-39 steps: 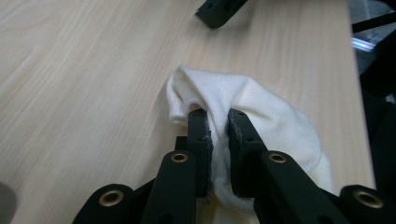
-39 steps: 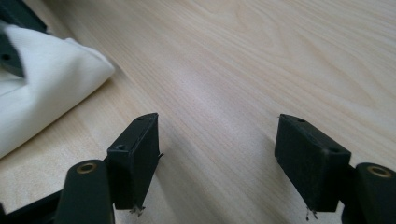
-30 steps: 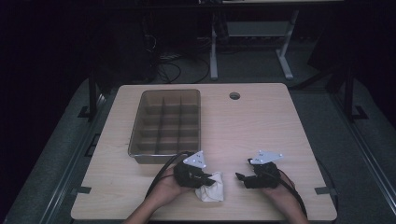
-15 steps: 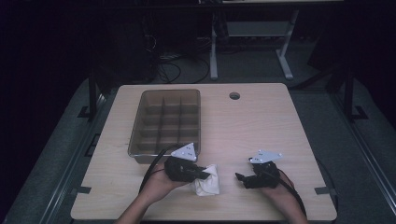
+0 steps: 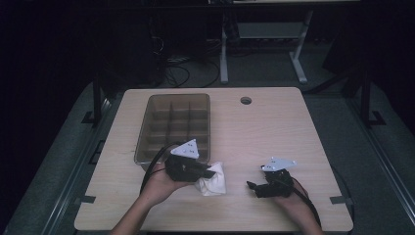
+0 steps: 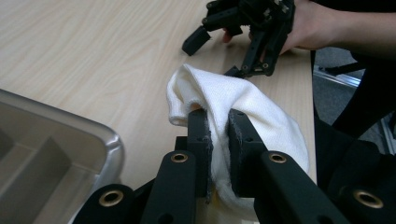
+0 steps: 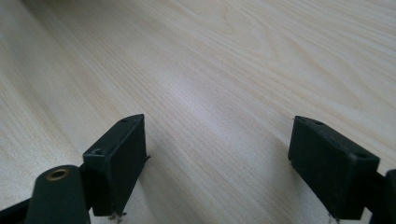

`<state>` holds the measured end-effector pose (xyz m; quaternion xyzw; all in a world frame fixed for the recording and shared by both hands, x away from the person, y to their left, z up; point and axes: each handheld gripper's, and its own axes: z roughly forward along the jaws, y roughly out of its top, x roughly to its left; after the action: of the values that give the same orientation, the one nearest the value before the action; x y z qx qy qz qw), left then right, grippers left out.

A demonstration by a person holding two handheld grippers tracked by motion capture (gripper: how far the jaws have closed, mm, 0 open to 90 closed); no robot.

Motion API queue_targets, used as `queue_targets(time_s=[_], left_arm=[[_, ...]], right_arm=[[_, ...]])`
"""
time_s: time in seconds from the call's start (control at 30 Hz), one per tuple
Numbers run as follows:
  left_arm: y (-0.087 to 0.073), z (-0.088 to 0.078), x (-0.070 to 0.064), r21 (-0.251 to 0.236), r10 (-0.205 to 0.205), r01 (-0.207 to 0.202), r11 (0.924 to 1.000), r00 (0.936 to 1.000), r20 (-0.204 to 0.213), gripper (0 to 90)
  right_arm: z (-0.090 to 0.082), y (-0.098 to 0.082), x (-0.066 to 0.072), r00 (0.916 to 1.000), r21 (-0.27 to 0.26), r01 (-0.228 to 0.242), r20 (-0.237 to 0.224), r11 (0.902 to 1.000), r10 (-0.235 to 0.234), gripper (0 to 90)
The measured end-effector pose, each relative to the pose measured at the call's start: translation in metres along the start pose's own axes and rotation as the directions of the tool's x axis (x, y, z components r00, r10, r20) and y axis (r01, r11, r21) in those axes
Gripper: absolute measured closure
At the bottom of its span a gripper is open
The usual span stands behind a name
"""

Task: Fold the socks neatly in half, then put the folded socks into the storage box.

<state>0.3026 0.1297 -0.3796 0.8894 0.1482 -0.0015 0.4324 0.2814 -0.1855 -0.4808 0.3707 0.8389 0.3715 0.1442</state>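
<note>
Since the earlier frame my left gripper (image 5: 208, 174) has been lifting and swinging toward the tray, taking the soft white knitted cloth (image 5: 214, 178) along; right gripper (image 5: 254, 188) hasn't shifted, though its fingers have just been spreading with nothing between them. Left fingers (image 6: 201, 133) are clenching a fold of the cloth (image 6: 243, 105). I'm pinching mid-bundle, I think, so the rest hangs as one lump rather than trailing. In the high view the cloth is sitting just off the near right corner of the translucent grey plastic divided tray (image 5: 147, 129), over the pale wood-grain surface (image 5: 274, 127). Right fingers (image 7: 119, 154) are released, resting low over bare wood, well apart from the cloth. Probably parked to stay out of the way. The tray rim (image 6: 109, 140) is the one obstacle near my path; loose cloth could be snagging it.
</note>
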Motion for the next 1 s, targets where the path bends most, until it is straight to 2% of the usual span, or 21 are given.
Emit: queue_targets(time_s=[0.5, 1.0], left_arm=[[0.006, -0.015, 0.018, 0.002, -0.020, 0.020, 0.9998, 0.9992, -0.036, 80.9], [0.010, -0.043, 0.048, 0.004, -0.039, 0.040, 0.9992, 0.9942, -0.100, 80.9]], right_arm=[[0.000, 0.000, 0.000, 1.0000, 0.000, 0.000, 0.000, 1.0000, 0.000, 18.8], [0.000, 0.000, 0.000, 1.0000, -0.001, 0.002, 0.003, 1.0000, -0.002, 18.8]])
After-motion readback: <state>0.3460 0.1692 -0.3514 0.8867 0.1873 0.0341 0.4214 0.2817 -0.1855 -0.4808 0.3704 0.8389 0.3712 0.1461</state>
